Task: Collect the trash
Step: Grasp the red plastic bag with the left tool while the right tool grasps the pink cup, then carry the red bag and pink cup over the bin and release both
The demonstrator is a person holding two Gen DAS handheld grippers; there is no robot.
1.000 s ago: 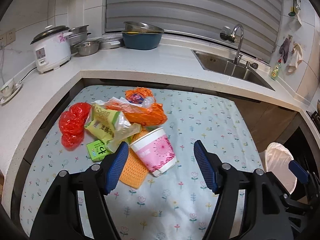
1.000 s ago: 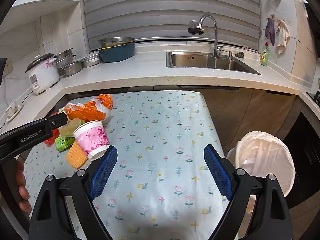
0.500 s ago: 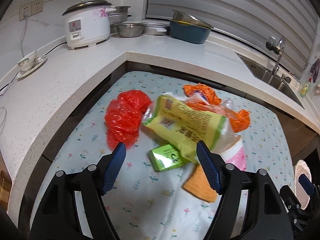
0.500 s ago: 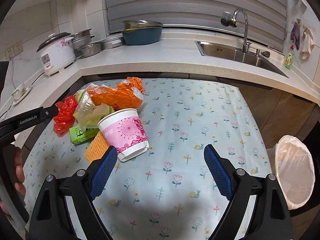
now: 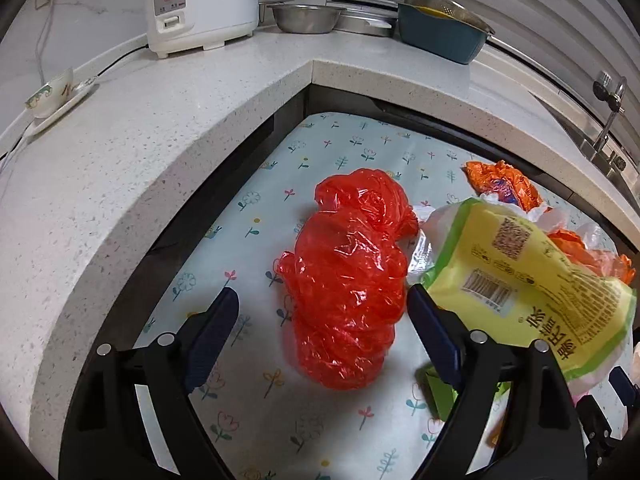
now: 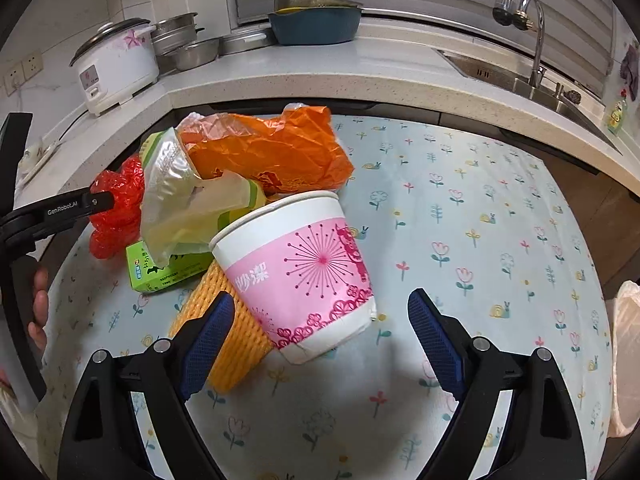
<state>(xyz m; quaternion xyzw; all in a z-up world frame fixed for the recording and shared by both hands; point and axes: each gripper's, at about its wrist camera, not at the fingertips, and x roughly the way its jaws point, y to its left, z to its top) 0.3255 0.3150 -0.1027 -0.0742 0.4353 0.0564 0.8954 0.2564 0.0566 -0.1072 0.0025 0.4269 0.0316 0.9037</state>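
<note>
Two hand-held claws are seen poised over a heap of rubbish on a surface (image 6: 480, 208) covered by a pale flower-printed cloth, set into the corner of a kitchen worktop. The left claw (image 5: 320, 312) is held wide, its jaws having just been opening, and nothing is pressed by its blue pads; the crumpled red plastic bag (image 5: 344, 276) lies between and just ahead of them, its right side very near the right pad, though whether it is touched cannot be told from this angle. The right claw (image 6: 318, 316) is likewise spread wide and empty, with the pink-and-white paper cup (image 6: 304, 276) lying on its side between the jaws, rim turned away and base toward the camera. The cup rests on a ribbed orange foam sleeve (image 6: 232, 340), beside a small green carton (image 6: 168, 268), a yellow-green printed wrapper (image 5: 532, 284) and a crinkled orange plastic bag (image 6: 276, 148). The wide spread appears chosen so that each bulky, soft item can be straddled before being closed upon. A bin lined with a white bag (image 6: 624, 360) is glimpsed at the right edge, well apart from the pile, presumably where the trash is to go.
</note>
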